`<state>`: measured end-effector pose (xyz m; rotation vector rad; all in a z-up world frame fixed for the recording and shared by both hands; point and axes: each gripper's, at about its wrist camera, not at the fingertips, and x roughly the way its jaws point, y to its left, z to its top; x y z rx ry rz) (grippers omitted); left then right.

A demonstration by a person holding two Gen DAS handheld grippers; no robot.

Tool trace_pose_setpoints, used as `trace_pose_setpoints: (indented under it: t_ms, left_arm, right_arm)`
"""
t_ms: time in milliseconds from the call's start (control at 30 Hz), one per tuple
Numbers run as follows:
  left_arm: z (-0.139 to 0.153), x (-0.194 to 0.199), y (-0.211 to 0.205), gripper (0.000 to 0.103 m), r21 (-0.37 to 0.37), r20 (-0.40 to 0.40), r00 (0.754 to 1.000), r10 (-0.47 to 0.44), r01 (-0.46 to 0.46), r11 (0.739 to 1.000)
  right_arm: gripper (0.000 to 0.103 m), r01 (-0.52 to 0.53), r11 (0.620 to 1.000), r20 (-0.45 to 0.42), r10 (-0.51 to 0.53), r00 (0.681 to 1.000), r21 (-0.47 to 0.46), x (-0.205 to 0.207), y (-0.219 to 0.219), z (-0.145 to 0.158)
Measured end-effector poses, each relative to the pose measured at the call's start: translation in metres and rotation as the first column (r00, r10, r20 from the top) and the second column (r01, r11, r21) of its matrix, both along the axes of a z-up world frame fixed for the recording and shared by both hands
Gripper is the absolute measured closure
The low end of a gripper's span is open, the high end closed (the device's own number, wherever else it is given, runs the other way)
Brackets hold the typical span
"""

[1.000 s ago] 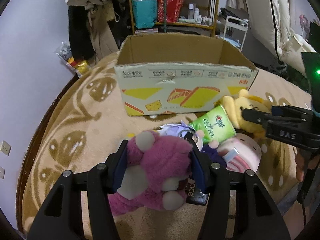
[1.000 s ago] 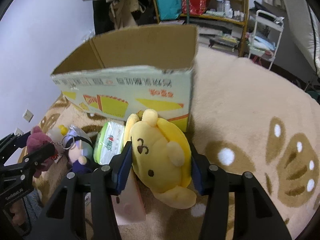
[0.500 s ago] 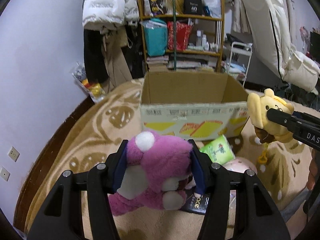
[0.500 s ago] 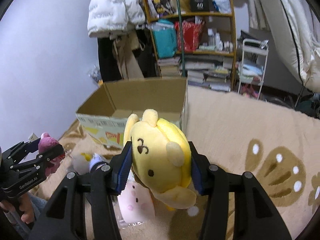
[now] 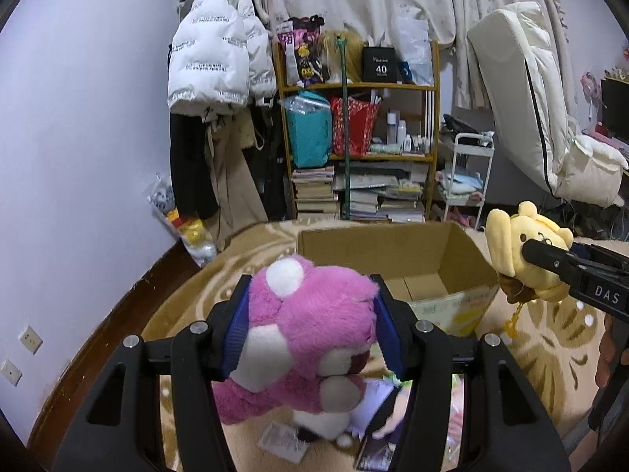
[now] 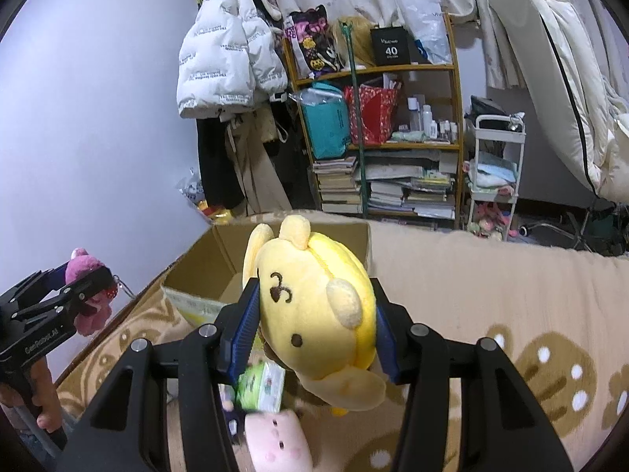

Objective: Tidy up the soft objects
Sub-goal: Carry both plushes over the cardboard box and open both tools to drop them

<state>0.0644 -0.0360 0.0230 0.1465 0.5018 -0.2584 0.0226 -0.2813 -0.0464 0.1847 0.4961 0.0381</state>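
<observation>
Gripping a pink plush bear (image 5: 302, 338) in the left gripper (image 5: 310, 334) and a yellow plush dog (image 6: 318, 306) in the right gripper (image 6: 314, 326), both clamped shut, held aloft short of the open cardboard box (image 5: 393, 251), seemingly for dropping in.
</observation>
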Motion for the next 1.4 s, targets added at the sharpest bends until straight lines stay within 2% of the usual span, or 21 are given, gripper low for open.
trace_pose_setpoints:
  t_ms: [367,533,700,833,900,1100,1333,1367,1400]
  left_arm:
    - [0.014,0.054,-0.025,0.047,-0.020,0.038,0.999,-0.034,0.034,0.999]
    - [0.009,0.073,-0.033,0.047,-0.055,0.016,0.999,-0.043,0.043,0.998]
    - [-0.010,0.089,-0.038,0.047,-0.092,-0.044,0.997,-0.058,0.053,0.994]
    - [-0.032,0.098,-0.047,0.046,-0.063,-0.097,0.993,-0.069,0.063,0.996]
    - [-0.041,0.101,-0.053,0.046,-0.025,-0.120,0.990,-0.079,0.076,0.997]
    - [-0.050,0.098,-0.060,0.044,-0.005,-0.126,0.988,-0.089,0.089,0.996]
    - [-0.049,0.097,-0.052,0.023,-0.016,-0.126,0.990,-0.066,0.064,0.998]
    - [-0.048,0.098,-0.050,0.019,-0.022,-0.127,0.990,-0.061,0.058,0.998]
    - [-0.047,0.097,-0.048,0.015,-0.027,-0.131,0.990,-0.055,0.052,0.998]
  right_arm:
    - [0.048,-0.020,1.000,0.043,0.020,0.999,-0.008,0.044,-0.002,0.020]
    - [0.048,-0.027,1.000,0.057,0.027,0.998,-0.006,0.061,-0.002,0.019]
    - [0.048,-0.038,0.999,0.026,0.039,0.999,-0.015,0.075,0.000,0.001]
    - [0.047,-0.040,0.999,-0.007,0.040,0.999,-0.016,0.082,-0.003,-0.015]
    - [0.046,-0.038,0.999,-0.023,0.038,0.999,-0.007,0.085,-0.005,-0.024]
    - [0.042,-0.042,0.999,-0.064,0.043,0.997,0.008,0.089,-0.007,-0.037]
    - [0.039,-0.048,0.999,-0.077,0.048,0.996,0.007,0.083,-0.007,-0.040]
    - [0.038,-0.041,0.999,-0.076,0.041,0.996,0.004,0.082,-0.006,-0.040]
    - [0.031,-0.038,0.999,-0.077,0.039,0.996,0.005,0.081,-0.006,-0.040]
